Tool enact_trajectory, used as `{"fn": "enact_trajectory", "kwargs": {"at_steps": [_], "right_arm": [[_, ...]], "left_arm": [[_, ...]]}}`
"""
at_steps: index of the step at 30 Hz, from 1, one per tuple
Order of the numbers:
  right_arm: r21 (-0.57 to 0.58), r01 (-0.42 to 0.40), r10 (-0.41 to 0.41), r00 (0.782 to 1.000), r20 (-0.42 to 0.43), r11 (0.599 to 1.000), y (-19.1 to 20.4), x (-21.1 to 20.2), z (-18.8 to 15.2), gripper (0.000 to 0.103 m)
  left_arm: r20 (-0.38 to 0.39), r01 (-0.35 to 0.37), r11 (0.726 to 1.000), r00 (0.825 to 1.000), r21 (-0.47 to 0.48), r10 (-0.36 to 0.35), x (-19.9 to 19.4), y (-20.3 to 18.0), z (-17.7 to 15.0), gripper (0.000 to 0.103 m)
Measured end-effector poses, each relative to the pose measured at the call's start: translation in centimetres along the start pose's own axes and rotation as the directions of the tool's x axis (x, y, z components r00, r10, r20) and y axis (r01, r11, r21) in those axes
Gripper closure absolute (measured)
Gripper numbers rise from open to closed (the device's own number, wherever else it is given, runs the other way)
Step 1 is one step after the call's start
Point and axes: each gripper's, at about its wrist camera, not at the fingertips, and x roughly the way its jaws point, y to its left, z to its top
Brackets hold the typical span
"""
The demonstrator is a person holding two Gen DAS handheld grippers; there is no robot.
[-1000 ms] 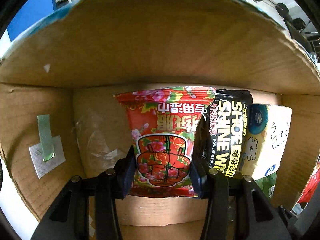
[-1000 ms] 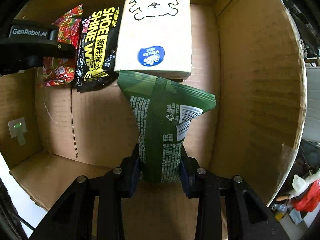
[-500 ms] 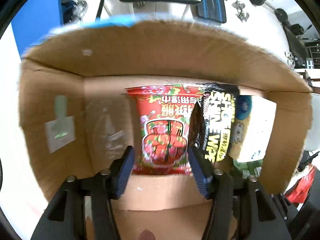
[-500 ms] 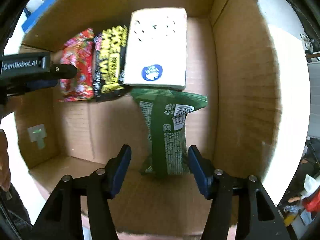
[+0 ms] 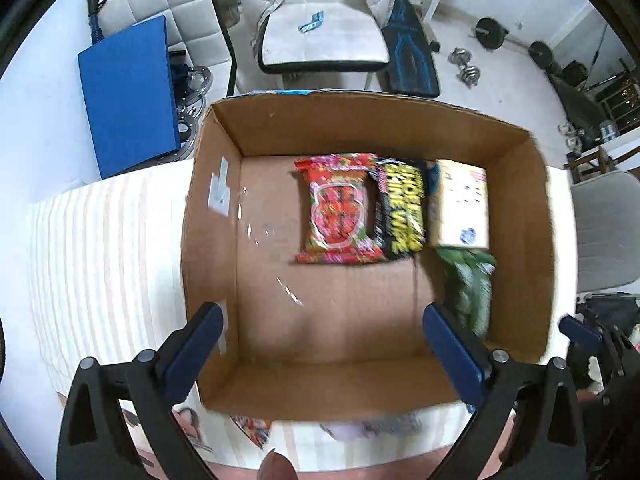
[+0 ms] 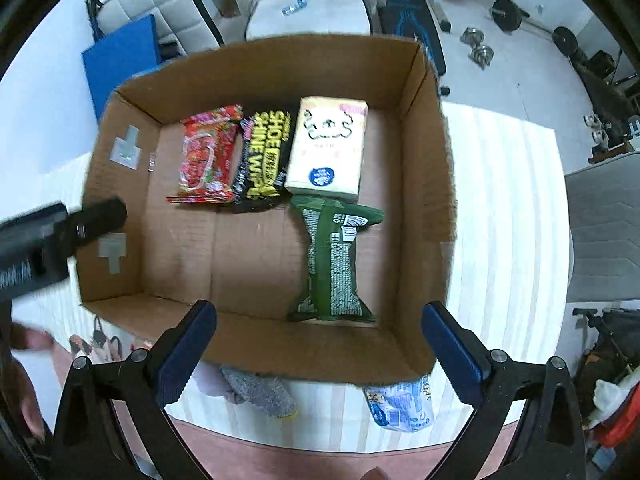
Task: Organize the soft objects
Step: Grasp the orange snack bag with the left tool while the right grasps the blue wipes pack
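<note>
A cardboard box point(image 5: 216, 264) point(image 6: 424, 216) lies open on a striped table. Inside, along the far wall, lie a red packet point(image 5: 338, 208) point(image 6: 206, 156), a black shoe-wipe packet point(image 5: 402, 208) point(image 6: 264, 156) and a cream tissue pack point(image 5: 460, 208) point(image 6: 328, 148). A green packet point(image 5: 472, 292) point(image 6: 332, 264) lies in front of the tissue pack. My left gripper point(image 5: 322, 352) is open and empty above the box's near edge. My right gripper point(image 6: 320, 348) is open and empty above the near edge too. The left gripper also shows at the left of the right wrist view point(image 6: 60, 232).
On the table in front of the box lie a grey soft item point(image 6: 260, 392), a blue-white packet point(image 6: 400, 404) and a printed packet point(image 6: 100, 348). Beyond the table are a blue panel point(image 5: 128, 96), a white chair point(image 5: 320, 40) and dumbbells point(image 5: 464, 68).
Both grippers let go of their packets, opened wide and pulled up and back out of the box. The red and green packets stay lying inside.
</note>
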Motion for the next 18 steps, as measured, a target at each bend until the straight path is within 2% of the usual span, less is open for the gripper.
{"fn": "enact_trajectory", "kwargs": {"at_steps": [4,6,10,14,18], "right_arm": [[-0.029,-0.033,0.035,0.997,0.074,0.999,-0.1,-3.2,-2.0,0.000],[-0.050,-0.045,0.050,0.993,0.104,0.998,-0.6,-4.5,-4.2,0.000],[-0.056,-0.044,0.049,0.994,0.096,0.997,-2.6,-4.7,-8.1,0.000],[-0.052,0.003,-0.002,1.000,0.002,0.999,-5.3,-1.0,-11.1,0.000],[-0.019,0.011,-0.013,0.996,-0.089,1.000,-7.3,3.4,-12.2,0.000]], "left_arm": [[0.080,-0.012,1.000,0.997,-0.014,0.013,-2.9,-0.5,-2.9,0.001],[0.100,-0.030,0.999,0.994,-0.023,0.032,-4.3,-0.2,-5.2,0.001],[0.129,-0.074,0.995,0.988,-0.068,0.082,-4.2,1.7,-9.8,0.001],[0.004,-0.099,0.993,0.995,-0.061,0.100,0.8,3.9,-12.6,0.001],[-0.123,-0.178,0.984,0.976,0.000,0.177,7.0,5.0,-13.4,0.001]]}}
